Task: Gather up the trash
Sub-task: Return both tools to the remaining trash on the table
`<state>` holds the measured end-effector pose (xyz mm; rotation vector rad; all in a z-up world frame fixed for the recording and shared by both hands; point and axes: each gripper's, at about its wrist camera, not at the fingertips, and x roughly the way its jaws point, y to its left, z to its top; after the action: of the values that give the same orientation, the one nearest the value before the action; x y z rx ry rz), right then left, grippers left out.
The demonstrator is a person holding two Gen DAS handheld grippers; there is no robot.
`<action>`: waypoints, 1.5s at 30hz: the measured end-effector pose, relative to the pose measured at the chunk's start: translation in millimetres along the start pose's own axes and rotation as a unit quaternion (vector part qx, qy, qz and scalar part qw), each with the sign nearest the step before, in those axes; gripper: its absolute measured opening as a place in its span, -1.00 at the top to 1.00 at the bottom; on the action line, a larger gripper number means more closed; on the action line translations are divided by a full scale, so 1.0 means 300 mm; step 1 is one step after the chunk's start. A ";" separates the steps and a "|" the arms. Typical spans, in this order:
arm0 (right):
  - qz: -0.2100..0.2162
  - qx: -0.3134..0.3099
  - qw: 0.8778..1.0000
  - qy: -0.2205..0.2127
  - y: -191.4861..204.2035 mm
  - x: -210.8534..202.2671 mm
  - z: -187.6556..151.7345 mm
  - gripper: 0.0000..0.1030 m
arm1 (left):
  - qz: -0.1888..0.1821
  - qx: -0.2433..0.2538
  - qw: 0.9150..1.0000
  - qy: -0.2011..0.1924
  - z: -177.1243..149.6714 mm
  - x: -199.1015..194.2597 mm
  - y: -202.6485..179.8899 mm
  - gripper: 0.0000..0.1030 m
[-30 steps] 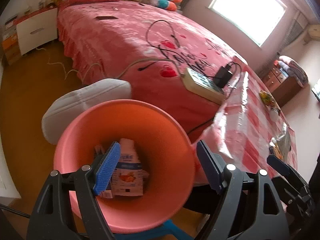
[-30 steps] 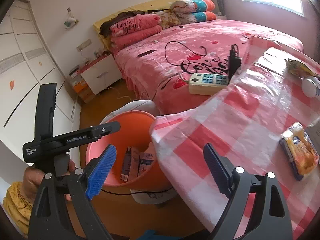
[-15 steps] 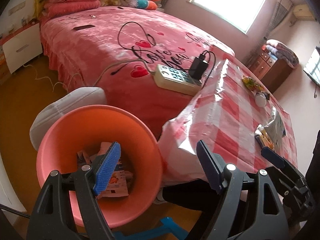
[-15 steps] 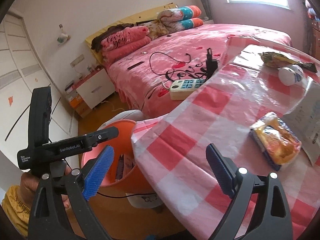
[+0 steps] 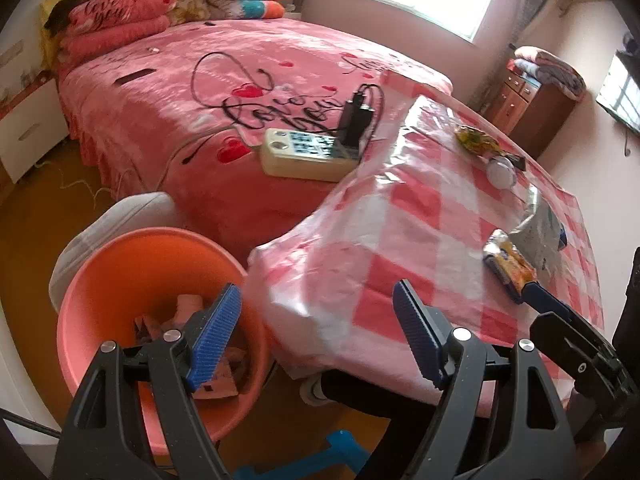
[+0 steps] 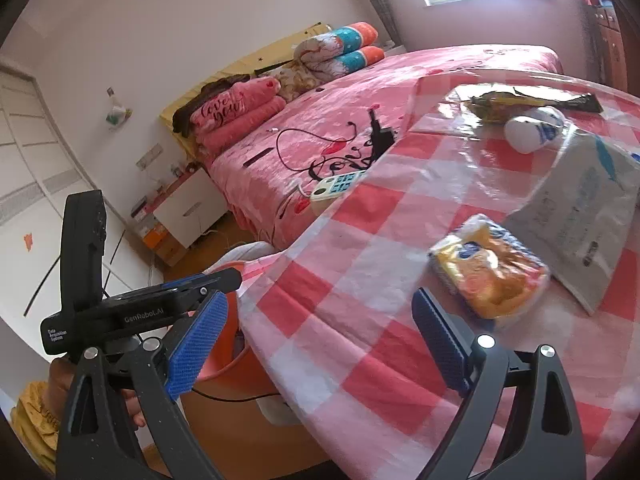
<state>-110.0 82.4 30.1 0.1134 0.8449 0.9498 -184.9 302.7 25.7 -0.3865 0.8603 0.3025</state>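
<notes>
Right now the nearest piece of trash, an orange snack packet (image 6: 490, 276) with a blue edge, lies flat on the table (image 6: 360, 312), which is covered in a pink-and-white checked cloth under clear plastic. A grey printed paper bag (image 6: 580, 216) lies just beside it, touching or nearly touching its far corner. Further back on the table sit a small white bottle (image 6: 534, 128) on its side and a crumpled yellow-green wrapper (image 6: 496, 104), close together.

The right gripper (image 6: 320, 344) hovers over the near part of the cloth, its blue pads spread wide with nothing between them; the snack packet is just ahead of its right-hand finger. The left gripper (image 5: 316, 336) is held over the table's corner, jaws likewise spread and empty.

Below that corner stands an orange bucket (image 5: 104, 280) on the wooden floor, with cartons and paper scraps (image 5: 224, 368) already inside. A white padded stool (image 5: 120, 216) stands behind it. Beyond is a pink bed (image 5: 180, 92) with a white power strip (image 5: 304, 156) and black charger lying near its edge. A hand (image 6: 60, 380) in a yellow sleeve grips the left tool.
</notes>
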 end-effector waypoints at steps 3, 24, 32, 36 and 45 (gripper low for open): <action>0.001 0.010 1.000 -0.007 -0.033 -0.027 0.003 -0.80 | -0.002 0.014 1.000 0.000 0.012 0.005 -0.052 -0.54; -0.027 0.113 0.990 -0.078 -0.330 -0.224 0.018 -0.81 | -0.023 0.115 0.993 0.012 0.019 0.065 -0.383 -0.54; -0.043 0.144 0.984 -0.101 -0.439 -0.283 0.014 -0.81 | -0.054 0.126 0.990 0.037 -0.010 0.094 -0.496 -0.54; -0.053 0.156 0.980 -0.110 -0.484 -0.307 0.011 -0.81 | -0.075 0.124 0.988 0.058 -0.027 0.119 -0.547 -0.54; -0.056 0.188 0.972 -0.128 -0.584 -0.357 -0.002 -0.81 | -0.083 0.119 0.987 0.068 -0.030 0.167 -0.652 -0.54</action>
<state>-24.6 -104.0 16.4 0.5008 0.7737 0.6427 -80.1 129.9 21.8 -0.2552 0.9788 0.0173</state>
